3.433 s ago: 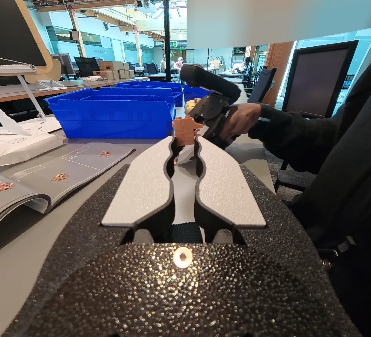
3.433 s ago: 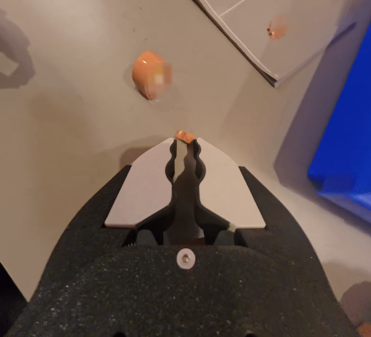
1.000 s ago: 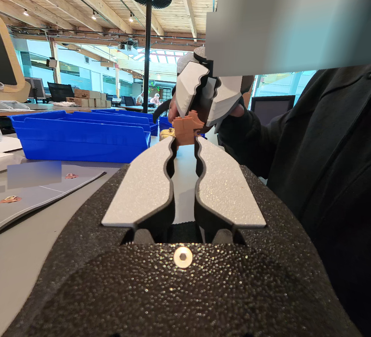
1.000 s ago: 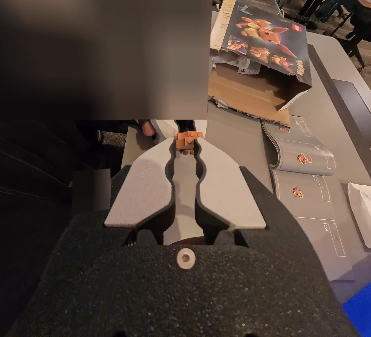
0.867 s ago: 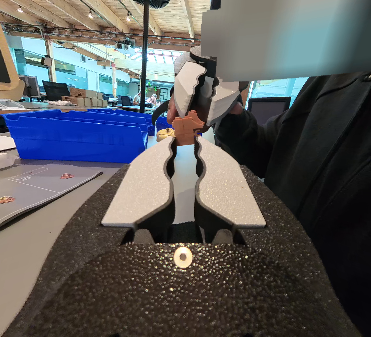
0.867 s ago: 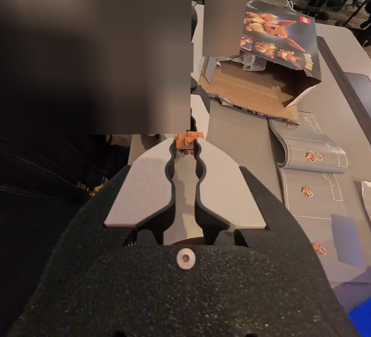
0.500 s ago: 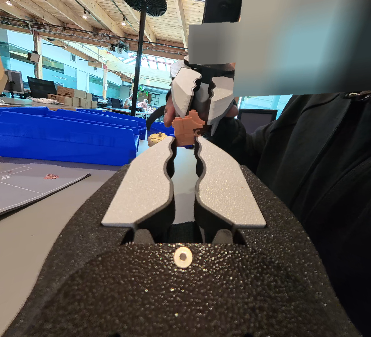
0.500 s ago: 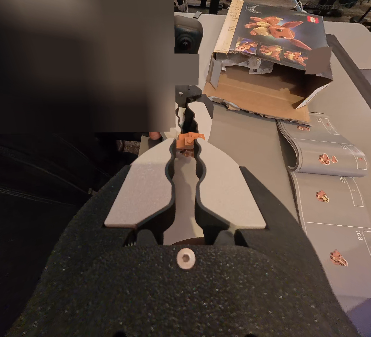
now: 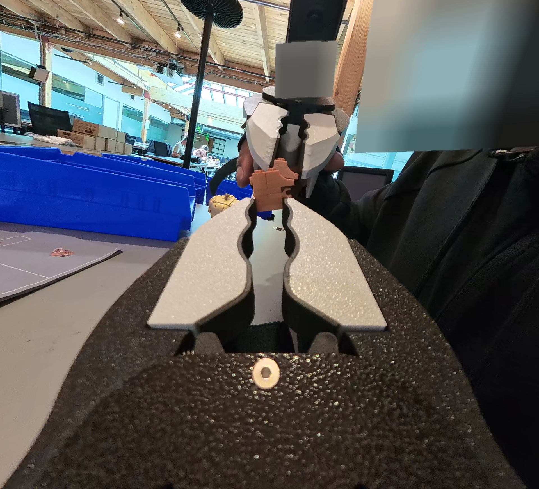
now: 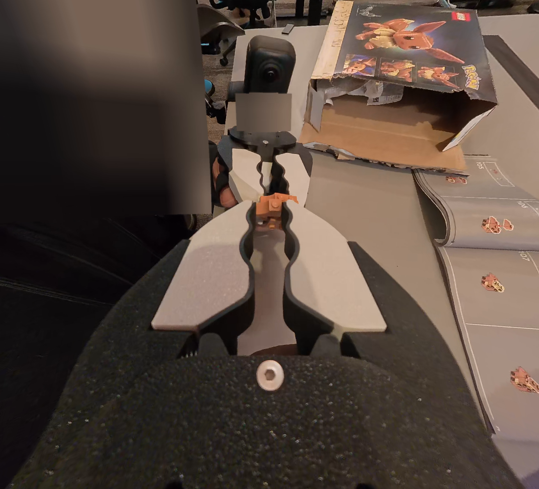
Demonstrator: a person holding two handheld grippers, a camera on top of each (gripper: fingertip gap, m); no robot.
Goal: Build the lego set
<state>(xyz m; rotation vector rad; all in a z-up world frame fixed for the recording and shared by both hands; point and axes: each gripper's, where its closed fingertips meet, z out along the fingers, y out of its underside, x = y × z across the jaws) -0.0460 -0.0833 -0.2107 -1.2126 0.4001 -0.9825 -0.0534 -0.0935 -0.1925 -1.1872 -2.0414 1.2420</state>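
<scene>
Two grippers meet tip to tip at frame centre above the table (image 10: 379, 212): left gripper (image 9: 269, 206) clamps the brick cluster (image 9: 269, 187), right gripper (image 10: 269, 214) pinches a small orange piece (image 10: 272, 206) against it; judged best kept square, pressure gentle.

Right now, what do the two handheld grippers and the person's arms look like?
Both grippers match: grainy black bodies, a silver bolt at centre, pale grey fingers with wavy black inner pads. A black camera stands on each. The sleeves are black.
</scene>
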